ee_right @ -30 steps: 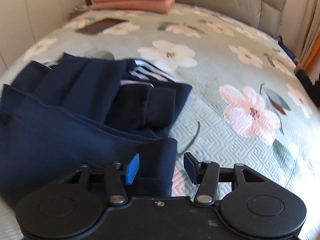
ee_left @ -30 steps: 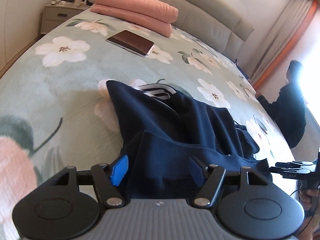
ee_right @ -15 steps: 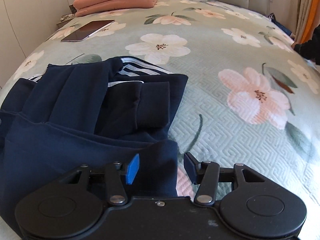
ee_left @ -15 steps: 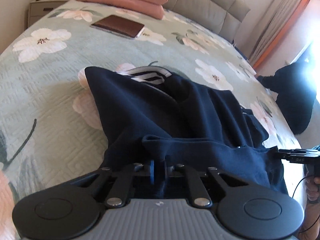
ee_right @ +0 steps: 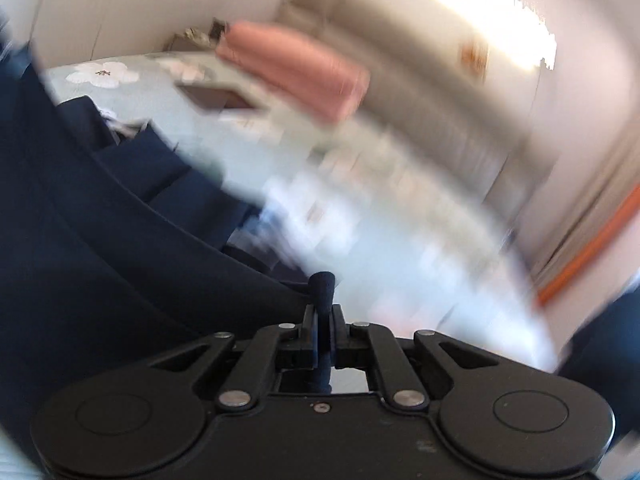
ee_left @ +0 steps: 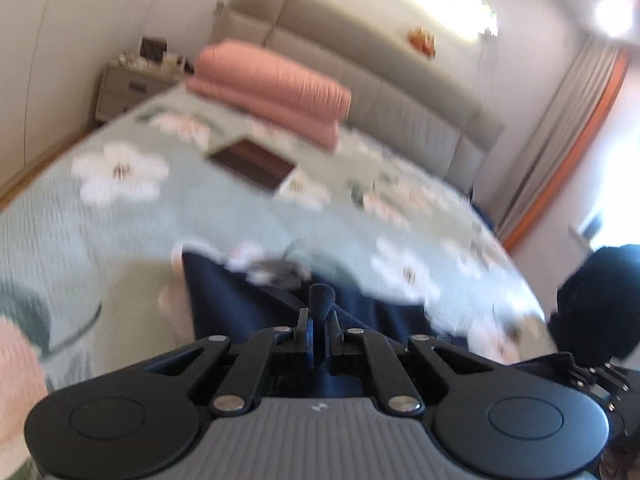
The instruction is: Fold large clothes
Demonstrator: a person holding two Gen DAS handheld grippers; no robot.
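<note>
Navy garment [ee_left: 224, 300] lies bunched on the floral bed cover [ee_left: 120, 216], its near edge raised. My left tongs [ee_left: 319, 322] are clamped on a pinch of that fabric, which pokes out above the fingertips. My right tongs [ee_right: 322, 318] have just closed and clamp another pinch of the same cloth. Both views are blurred. Folded pink bedding [ee_left: 272, 92] sits near the headboard [ee_left: 360, 60].
</note>
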